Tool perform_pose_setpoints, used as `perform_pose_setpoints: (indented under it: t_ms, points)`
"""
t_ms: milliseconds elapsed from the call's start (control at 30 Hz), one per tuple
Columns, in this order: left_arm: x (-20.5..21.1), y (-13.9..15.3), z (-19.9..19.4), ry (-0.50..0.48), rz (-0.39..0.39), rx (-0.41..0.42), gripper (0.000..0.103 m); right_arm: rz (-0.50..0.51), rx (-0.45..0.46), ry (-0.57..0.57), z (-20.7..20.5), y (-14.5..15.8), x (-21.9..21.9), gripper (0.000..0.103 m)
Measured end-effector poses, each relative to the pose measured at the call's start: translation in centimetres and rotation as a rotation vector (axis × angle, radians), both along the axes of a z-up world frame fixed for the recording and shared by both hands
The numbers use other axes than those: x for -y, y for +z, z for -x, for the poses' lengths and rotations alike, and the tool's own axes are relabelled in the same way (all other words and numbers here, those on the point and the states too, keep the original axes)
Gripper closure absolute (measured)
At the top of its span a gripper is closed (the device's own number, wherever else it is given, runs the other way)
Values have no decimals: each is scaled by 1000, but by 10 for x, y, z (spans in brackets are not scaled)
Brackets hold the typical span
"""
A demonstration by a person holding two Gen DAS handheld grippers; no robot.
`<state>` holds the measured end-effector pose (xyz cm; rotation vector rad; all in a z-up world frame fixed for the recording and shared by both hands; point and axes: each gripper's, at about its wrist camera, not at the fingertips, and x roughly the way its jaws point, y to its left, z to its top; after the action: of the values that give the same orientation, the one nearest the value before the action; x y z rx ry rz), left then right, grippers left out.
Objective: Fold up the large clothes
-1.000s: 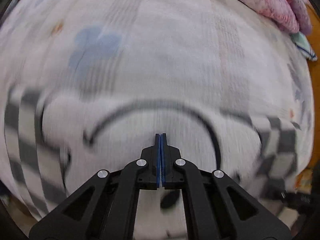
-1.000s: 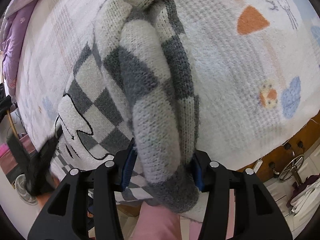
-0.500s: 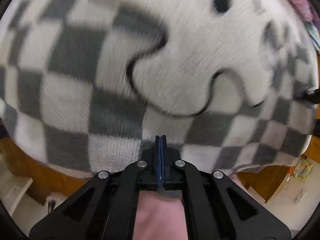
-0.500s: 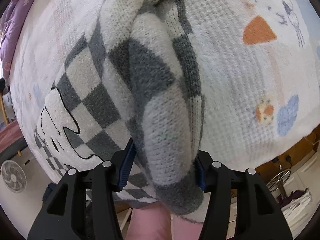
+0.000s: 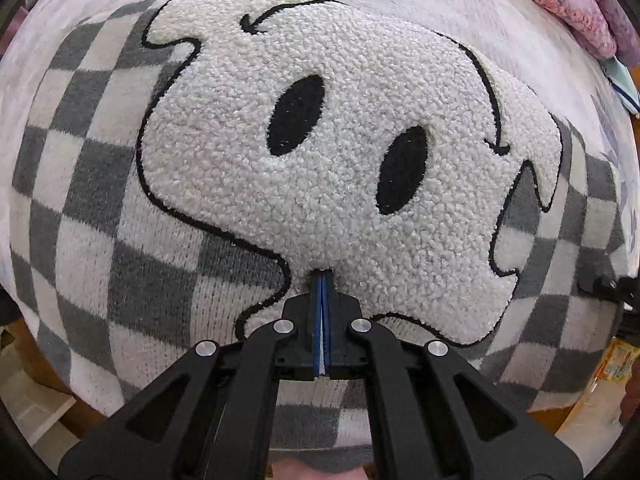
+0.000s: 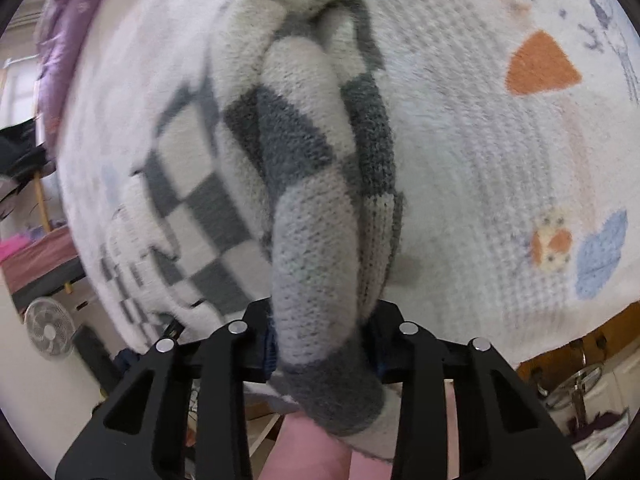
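A grey-and-white checkered knit sweater point(image 5: 120, 208) with a fluffy white ghost face patch point(image 5: 344, 152) lies spread on the bed. My left gripper point(image 5: 322, 280) is shut, its tips pressed against the lower edge of the ghost patch; nothing shows between the pads. My right gripper point(image 6: 324, 336) is shut on a thick bunched fold of the sweater point(image 6: 316, 208), probably a sleeve, and holds it up over the bed. The sweater's body point(image 6: 188, 208) trails off to the left in that view.
The bed has a white waffle blanket point(image 6: 500, 184) with orange and blue cartoon prints. Pink and purple bedding point(image 5: 568, 4) is piled at the far right corner. A floor fan point(image 6: 48, 332) stands below the bed's edge, with wooden furniture point(image 6: 600, 328) on the right.
My left gripper swept down over the sweater and now rests steady against the ghost patch. My right gripper has kept its grip on the bunched fold and shifted slightly, with motion blur.
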<state>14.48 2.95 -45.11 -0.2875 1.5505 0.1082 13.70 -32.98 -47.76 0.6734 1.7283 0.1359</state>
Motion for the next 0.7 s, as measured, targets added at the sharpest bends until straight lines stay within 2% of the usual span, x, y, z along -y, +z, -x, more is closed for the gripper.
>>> perform_pose_setpoints:
  t_ms: [33,167,267,333,467,567,700]
  points:
    - [3,0,18,2,-1,-3,103,-10,14,8,1,7,-2,73]
    - [16,0,20,-26,-37,-12,102,-45,66,26,6,39,-14,74]
    - [28,-4,8,-15,-30,-12,103,-91,77,40,8,57,-27,74]
    - [33,-7,6,-26,-36,-5,102,-115,84,106,6,69,-42,74]
    - [45,-12,13,-91,-104,32,102,-117,109,198,7,91,-73,75]
    - [45,-11,17,-78,-74,52,102,-77,113,196,9,102,-89,75]
    - [31,-5,25,-141,8,58,102,7,120,174,13,115,-111,75]
